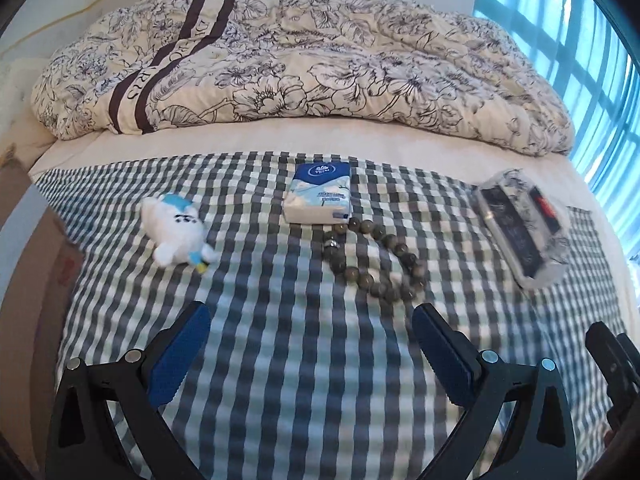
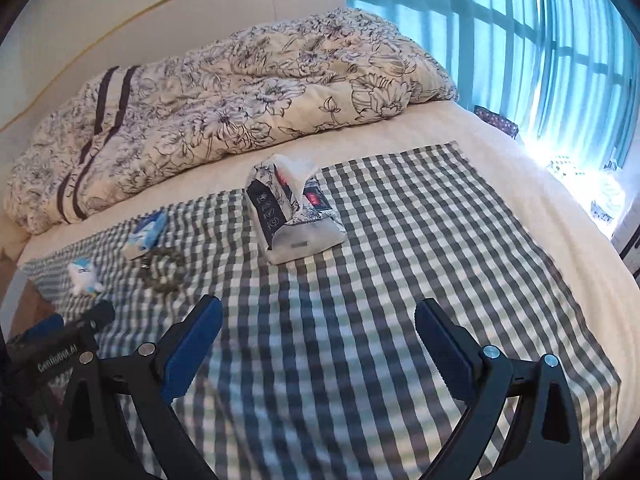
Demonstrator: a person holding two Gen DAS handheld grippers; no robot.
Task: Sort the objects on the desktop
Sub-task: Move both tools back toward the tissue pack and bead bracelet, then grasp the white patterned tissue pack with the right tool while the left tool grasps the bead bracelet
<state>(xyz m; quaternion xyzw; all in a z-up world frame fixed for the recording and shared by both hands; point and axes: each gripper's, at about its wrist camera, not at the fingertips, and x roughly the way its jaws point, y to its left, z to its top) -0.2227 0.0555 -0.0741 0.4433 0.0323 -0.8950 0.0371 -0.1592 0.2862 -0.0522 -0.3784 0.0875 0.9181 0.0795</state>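
Note:
On a grey checked cloth [image 1: 280, 360] lie a white and blue plush toy [image 1: 178, 236], a blue tissue pack [image 1: 320, 194], a string of brown beads [image 1: 372, 260] and a floral soft tissue pack [image 1: 524, 226]. My left gripper [image 1: 310, 316] is open and empty, hovering just short of the beads. My right gripper [image 2: 318, 314] is open and empty above the cloth [image 2: 400, 260], short of the floral tissue pack [image 2: 294, 216]. The right wrist view also shows the blue pack [image 2: 146, 236], the beads [image 2: 164, 270], the plush toy [image 2: 84, 278] and the left gripper's body [image 2: 60, 344] at far left.
A floral quilt [image 1: 300, 60] is bunched at the back of the bed [image 1: 240, 140]. A cardboard box [image 1: 24, 280] stands left of the bed. Blue curtains [image 2: 500, 40] cover the window on the right, with small items on the sill [image 2: 600, 192].

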